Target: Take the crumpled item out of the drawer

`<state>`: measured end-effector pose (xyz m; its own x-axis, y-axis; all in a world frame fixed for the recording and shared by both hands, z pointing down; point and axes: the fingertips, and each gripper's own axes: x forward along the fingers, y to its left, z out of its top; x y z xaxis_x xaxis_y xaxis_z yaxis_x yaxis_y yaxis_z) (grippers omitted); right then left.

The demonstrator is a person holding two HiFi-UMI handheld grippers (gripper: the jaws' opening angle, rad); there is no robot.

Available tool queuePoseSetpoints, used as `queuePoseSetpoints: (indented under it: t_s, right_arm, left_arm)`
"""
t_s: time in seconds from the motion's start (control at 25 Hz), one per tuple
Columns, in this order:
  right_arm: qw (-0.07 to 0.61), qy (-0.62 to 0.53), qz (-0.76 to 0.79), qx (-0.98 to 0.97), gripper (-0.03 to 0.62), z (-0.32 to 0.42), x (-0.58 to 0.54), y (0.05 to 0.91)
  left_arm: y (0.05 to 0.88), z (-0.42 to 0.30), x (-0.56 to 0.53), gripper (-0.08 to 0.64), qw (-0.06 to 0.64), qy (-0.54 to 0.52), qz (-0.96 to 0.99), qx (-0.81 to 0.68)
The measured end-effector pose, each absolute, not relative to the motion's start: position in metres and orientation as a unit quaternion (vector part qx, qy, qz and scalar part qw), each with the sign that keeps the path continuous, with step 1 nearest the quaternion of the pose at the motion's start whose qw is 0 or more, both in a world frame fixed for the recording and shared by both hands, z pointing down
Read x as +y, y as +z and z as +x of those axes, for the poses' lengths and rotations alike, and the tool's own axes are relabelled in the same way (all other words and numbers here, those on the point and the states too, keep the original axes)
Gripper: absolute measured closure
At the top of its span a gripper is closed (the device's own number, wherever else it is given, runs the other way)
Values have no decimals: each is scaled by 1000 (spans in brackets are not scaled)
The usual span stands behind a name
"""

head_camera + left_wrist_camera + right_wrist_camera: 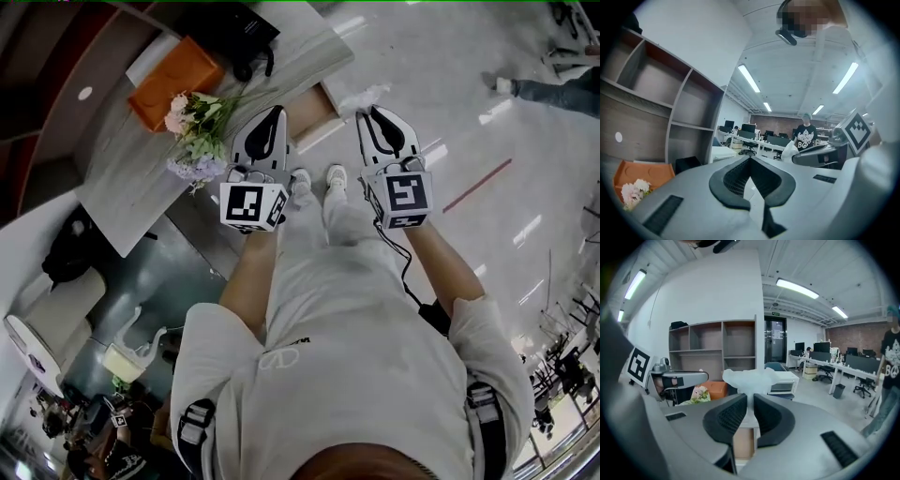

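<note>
A white crumpled item [749,379] is pinched between the pads of my right gripper [750,397] and bulges out above the tips. In the head view the item [363,97] hangs at the tip of the right gripper [367,114], just right of the open wooden drawer [314,111] and clear of it. My left gripper [277,112] is held up beside the right one, over the drawer's left edge. Its jaws meet at the tips with nothing between them [750,158]. The left gripper view also catches the right gripper [820,154] with the white item [790,151].
The drawer belongs to a grey desk [141,187] that carries an orange box [173,82], a bunch of flowers [197,136] and a black bag [239,33]. Open shelves [712,345] stand behind. A person [553,92] stands on the glossy floor at the far right.
</note>
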<state>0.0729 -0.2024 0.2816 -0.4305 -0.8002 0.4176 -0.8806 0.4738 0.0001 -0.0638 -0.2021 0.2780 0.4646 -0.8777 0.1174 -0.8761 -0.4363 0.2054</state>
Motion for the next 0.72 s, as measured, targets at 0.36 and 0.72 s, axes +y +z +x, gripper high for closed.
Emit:
queuePoseSetpoints:
  t_s: [0.36, 0.72]
  right_arm:
    - [127, 63, 529, -837, 541, 101, -194, 191]
    - [90, 31, 545, -833, 541, 129, -174, 130]
  left_arm:
    - [189, -65, -198, 560, 57, -30, 857, -511]
    - [134, -69, -181, 560, 20, -47, 855, -516]
